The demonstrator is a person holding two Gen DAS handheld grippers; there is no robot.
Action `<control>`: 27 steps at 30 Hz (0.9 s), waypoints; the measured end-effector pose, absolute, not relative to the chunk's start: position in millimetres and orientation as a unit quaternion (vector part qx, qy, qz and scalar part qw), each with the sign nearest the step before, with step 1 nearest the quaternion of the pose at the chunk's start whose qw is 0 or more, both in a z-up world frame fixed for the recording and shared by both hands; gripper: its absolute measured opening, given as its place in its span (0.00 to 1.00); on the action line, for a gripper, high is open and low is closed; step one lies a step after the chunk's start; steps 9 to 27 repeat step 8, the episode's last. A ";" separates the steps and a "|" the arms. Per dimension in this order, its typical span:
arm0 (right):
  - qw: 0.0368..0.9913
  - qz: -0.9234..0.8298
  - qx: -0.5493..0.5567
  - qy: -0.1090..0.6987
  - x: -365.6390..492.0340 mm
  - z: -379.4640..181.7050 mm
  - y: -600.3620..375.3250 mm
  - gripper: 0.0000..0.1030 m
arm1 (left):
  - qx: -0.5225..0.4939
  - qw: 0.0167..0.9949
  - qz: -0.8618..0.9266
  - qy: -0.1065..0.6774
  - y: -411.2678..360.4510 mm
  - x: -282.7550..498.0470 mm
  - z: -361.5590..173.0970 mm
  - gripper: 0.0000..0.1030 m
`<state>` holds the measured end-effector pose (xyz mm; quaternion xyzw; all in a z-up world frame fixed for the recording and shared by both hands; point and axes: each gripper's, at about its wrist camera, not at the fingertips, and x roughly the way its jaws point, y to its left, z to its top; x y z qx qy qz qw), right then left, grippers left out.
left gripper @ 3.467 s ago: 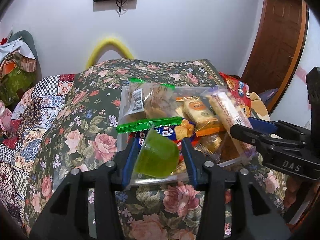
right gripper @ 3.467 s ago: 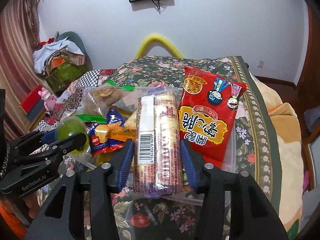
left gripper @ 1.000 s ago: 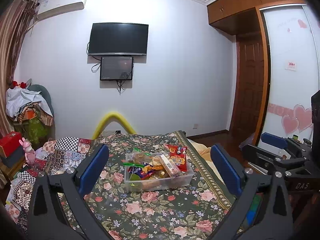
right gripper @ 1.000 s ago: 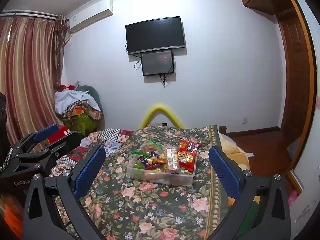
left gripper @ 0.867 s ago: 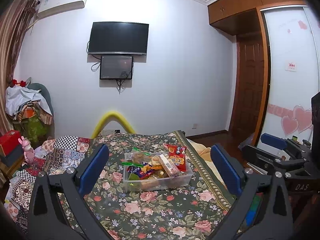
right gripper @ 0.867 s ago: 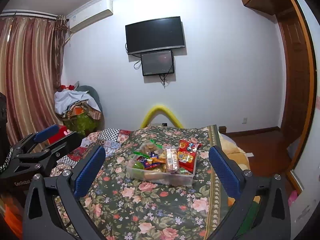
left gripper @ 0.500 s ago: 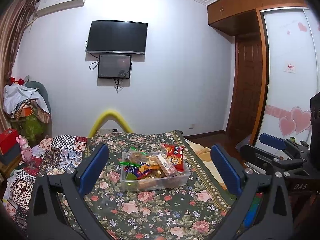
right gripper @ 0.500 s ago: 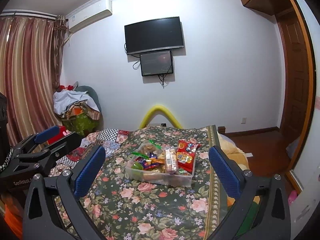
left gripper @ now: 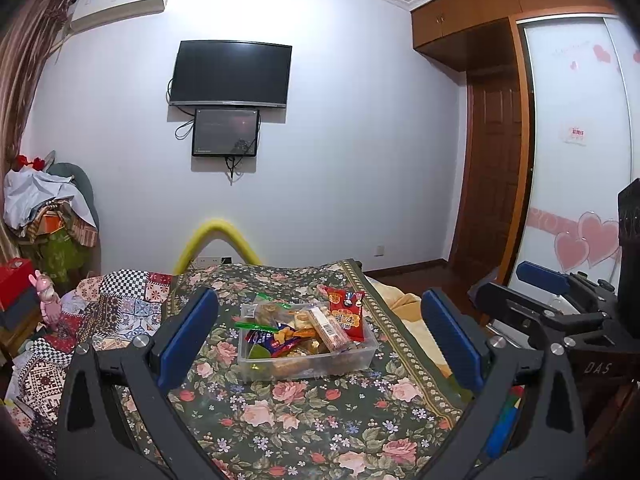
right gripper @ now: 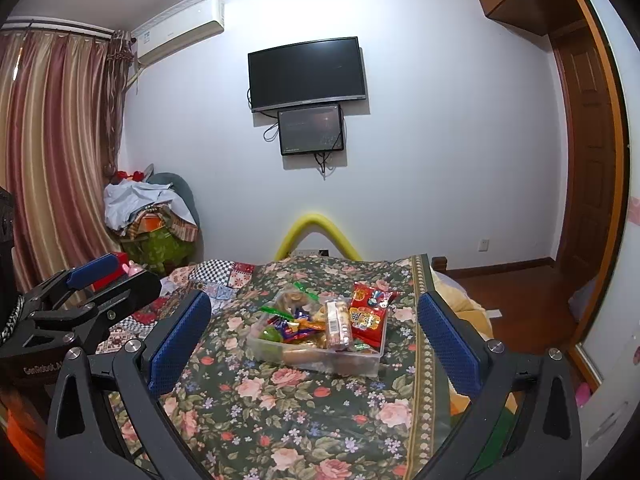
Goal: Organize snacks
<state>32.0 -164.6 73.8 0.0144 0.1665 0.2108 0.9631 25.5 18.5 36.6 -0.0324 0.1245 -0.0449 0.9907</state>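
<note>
A bed spread with a dark floral cover fills the near scene, and a clear plastic bin is set on it towards the far end. Both tools, the left tool and the right tool, are held well back from the bin, spread wide with nothing gripped. A red snack bag is propped at the bin's right side, a wrapped biscuit pack just left of it, and what appears to be a green jelly cup lies at the left.

Snack labels in clear bin too small to read; curtain cut off at 9 o'clock.
</note>
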 end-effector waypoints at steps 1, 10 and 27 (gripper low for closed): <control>0.963 0.211 0.015 0.167 32.3 74.0 -164.8 1.00 | -0.033 0.991 -0.046 0.125 18.9 25.4 36.5 1.00; 0.963 0.211 0.015 0.167 32.4 75.0 -164.7 1.00 | -0.034 0.990 -0.045 0.129 18.9 26.9 35.7 1.00; 0.963 0.211 0.015 0.167 32.4 75.0 -164.7 1.00 | -0.034 0.990 -0.045 0.129 18.9 26.9 35.7 1.00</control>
